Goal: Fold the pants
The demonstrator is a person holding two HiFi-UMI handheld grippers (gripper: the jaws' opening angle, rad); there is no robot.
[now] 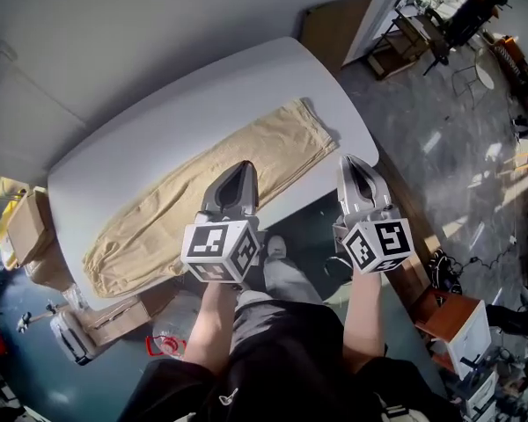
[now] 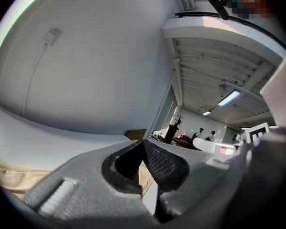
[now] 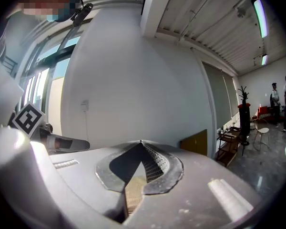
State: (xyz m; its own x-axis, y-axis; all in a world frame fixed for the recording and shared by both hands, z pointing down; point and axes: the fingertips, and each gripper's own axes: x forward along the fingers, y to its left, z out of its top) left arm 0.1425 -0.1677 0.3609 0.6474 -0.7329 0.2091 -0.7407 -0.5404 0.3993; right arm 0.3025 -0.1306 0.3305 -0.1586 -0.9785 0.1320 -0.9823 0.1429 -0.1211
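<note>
Head cam sits high over the person and stares steeply down, so the whole white table (image 1: 141, 139) fits in frame from well back, with both grippers low by its near edge. The left gripper (image 1: 243, 167) view rides right behind its own jaws and looks almost level across the table toward the wall (image 2: 95, 70). The right gripper (image 1: 350, 161) view does the same from by the near right corner. Each gripper view catches the other gripper at its inner edge, and all three share the brown board (image 1: 334, 20) past the far corner.
</note>
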